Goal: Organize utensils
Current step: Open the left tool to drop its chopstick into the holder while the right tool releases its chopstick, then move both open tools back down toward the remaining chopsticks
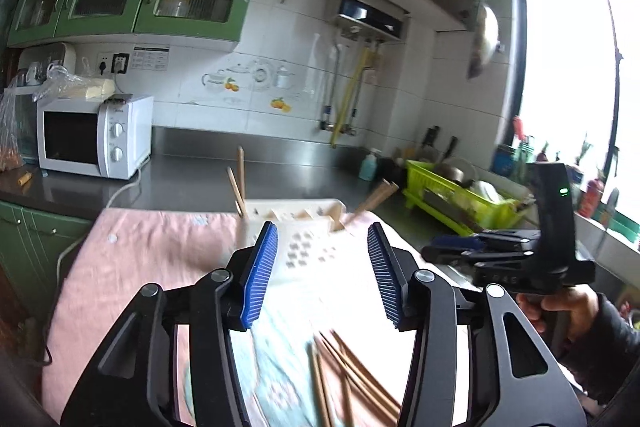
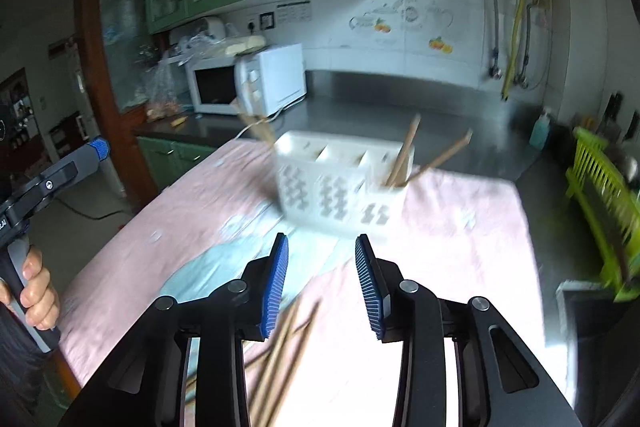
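Observation:
A white perforated utensil caddy (image 2: 340,183) with several compartments stands on a pink cloth (image 2: 460,227); it also shows in the left wrist view (image 1: 296,223). Wooden chopsticks (image 2: 404,151) stand tilted in its right compartment, and others (image 1: 240,183) in its left end. Loose wooden chopsticks (image 1: 352,379) lie on the cloth under the grippers; they also show in the right wrist view (image 2: 284,351). My left gripper (image 1: 322,259) is open and empty above them. My right gripper (image 2: 322,267) is open and empty, in front of the caddy.
A white microwave (image 1: 94,137) stands on the steel counter (image 1: 208,175) at the left. A lime green dish rack (image 1: 452,199) with dishes stands at the right by the window. A blue soap bottle (image 1: 369,165) stands near the back wall.

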The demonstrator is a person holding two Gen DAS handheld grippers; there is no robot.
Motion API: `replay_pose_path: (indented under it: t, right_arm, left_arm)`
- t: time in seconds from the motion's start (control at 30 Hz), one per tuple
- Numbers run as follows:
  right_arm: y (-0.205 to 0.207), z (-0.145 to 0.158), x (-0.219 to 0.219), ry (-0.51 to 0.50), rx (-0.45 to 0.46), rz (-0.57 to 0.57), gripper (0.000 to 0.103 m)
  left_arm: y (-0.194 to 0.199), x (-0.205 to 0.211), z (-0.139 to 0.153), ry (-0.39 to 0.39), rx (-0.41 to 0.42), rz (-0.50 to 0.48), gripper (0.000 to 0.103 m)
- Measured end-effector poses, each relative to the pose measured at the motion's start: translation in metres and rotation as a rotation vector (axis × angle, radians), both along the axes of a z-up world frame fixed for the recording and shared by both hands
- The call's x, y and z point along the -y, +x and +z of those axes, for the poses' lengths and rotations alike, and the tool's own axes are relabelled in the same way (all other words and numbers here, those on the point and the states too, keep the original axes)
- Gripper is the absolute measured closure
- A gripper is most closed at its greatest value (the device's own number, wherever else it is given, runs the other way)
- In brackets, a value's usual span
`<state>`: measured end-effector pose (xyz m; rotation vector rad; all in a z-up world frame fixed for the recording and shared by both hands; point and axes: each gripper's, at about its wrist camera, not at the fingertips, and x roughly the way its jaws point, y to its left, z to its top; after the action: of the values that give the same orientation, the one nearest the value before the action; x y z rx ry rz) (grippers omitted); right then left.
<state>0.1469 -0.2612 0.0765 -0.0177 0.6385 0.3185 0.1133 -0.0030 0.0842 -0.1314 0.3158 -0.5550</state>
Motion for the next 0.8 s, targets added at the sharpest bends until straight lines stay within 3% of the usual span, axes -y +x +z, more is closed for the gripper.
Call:
replay_pose_path:
  t: [0.13,0.3,0.57,0.8]
  right_arm:
    - [-0.037,-0.030,-0.013,0.002,-0.034,0.008,0.065]
    - [-0.074,-0.064,-0.020,0.001,-0.062,-0.005,0.064]
    - [-0.108,-0.117,-0.019,-0.010,-0.147,-0.045,0.064]
    - [-0.118,-0.152,-0.023,-0.015,-0.224,-0.046,0.070]
  left_arm:
    - [-0.033,-0.010,-0.022,-0.033,-0.035,-0.029,0.050]
    - [-0.068,-0.015,-0.053,-0.011,-0.076,-0.014,0.044]
    - [-0.082,-0.017,-0.105,0.096,-0.212,0.062,0.044]
    - [-0.083,-0.015,-0.136,0.213,-0.264,0.121,0.046]
